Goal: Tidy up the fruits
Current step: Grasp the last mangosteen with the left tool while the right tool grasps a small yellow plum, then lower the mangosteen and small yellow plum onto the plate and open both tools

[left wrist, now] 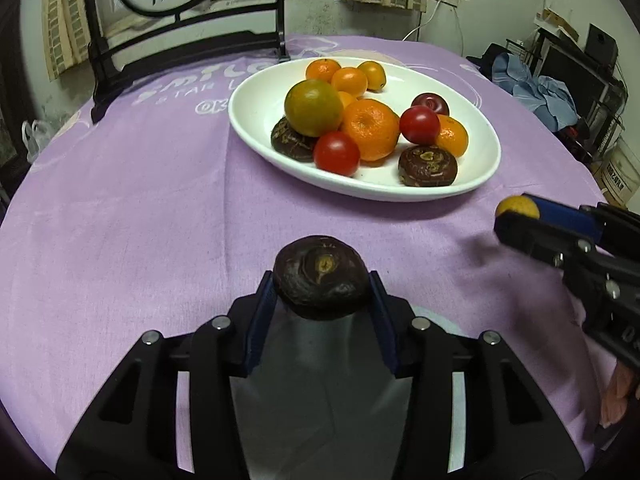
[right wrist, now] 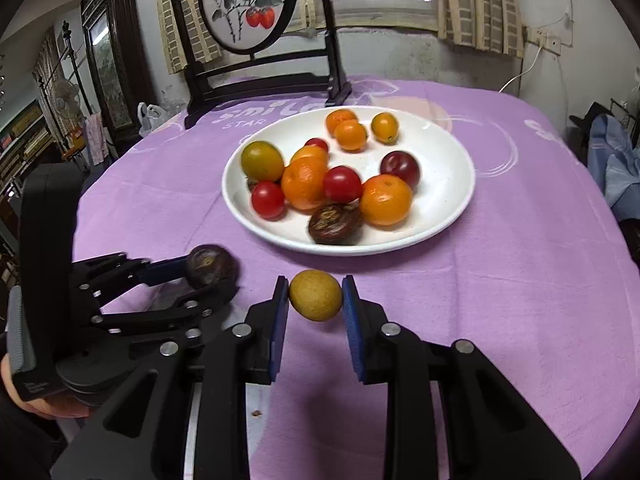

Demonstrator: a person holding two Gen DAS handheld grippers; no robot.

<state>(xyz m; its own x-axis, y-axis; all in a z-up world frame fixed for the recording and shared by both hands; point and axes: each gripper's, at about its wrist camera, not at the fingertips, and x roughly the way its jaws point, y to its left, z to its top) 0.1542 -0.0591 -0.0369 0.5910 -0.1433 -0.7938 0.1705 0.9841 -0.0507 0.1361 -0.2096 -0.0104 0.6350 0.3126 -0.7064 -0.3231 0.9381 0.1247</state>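
A white oval plate (left wrist: 256,120) (right wrist: 448,200) on the purple tablecloth holds several oranges, red tomatoes, a plum, a green-orange citrus (left wrist: 313,108) and dark brown water chestnuts (left wrist: 427,165). My left gripper (left wrist: 322,280) is shut on a dark brown water chestnut (left wrist: 322,276) above the cloth, in front of the plate; it also shows in the right wrist view (right wrist: 211,266). My right gripper (right wrist: 315,296) is shut on a small yellow fruit (right wrist: 316,295), also seen at the right of the left wrist view (left wrist: 517,207).
A dark wooden stand with a round painted screen (right wrist: 248,4) stands at the table's far edge behind the plate. Purple cloth (left wrist: 120,220) spreads around the plate. Clutter and clothes (left wrist: 536,88) sit beyond the table at the right.
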